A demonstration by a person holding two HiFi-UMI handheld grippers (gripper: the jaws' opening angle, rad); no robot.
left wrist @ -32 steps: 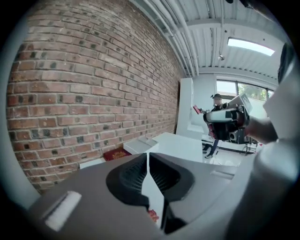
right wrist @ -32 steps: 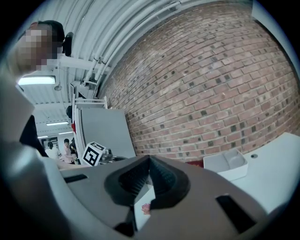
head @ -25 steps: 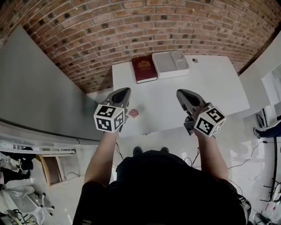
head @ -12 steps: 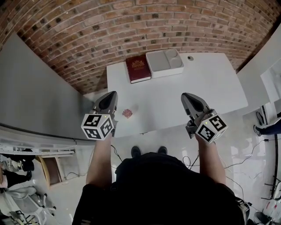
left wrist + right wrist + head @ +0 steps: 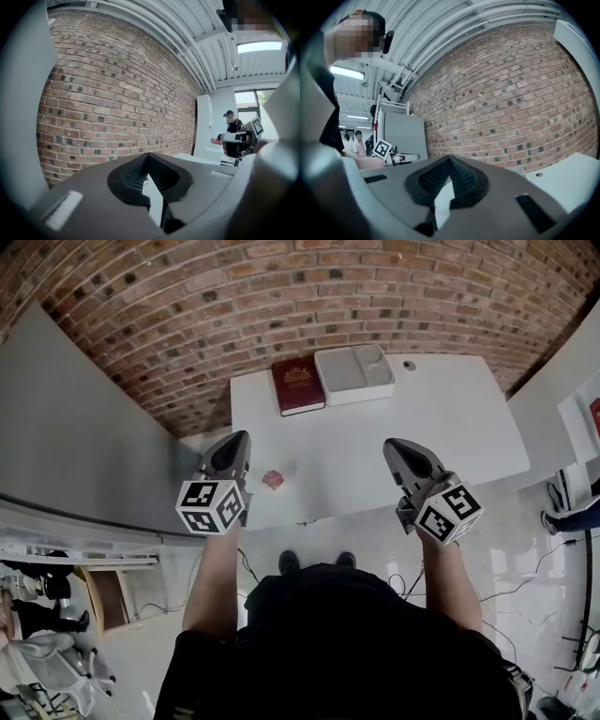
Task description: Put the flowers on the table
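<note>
A small pink flower lies on the white table near its front left corner. My left gripper hovers just left of the flower, over the table's left edge, apart from it; its jaws are shut with nothing in them. In the left gripper view the left gripper shows its tips meeting and points at the brick wall. My right gripper hangs over the table's front right part, also shut and empty, and the right gripper shows the same in its own view.
A dark red book and a white compartment tray lie at the table's far edge against the brick wall. A grey panel stands to the left. Cables trail over the floor. A person stands far off.
My left gripper has drawn back and to the left, away from the flower, which stays on the table. The right gripper has hardly moved.
</note>
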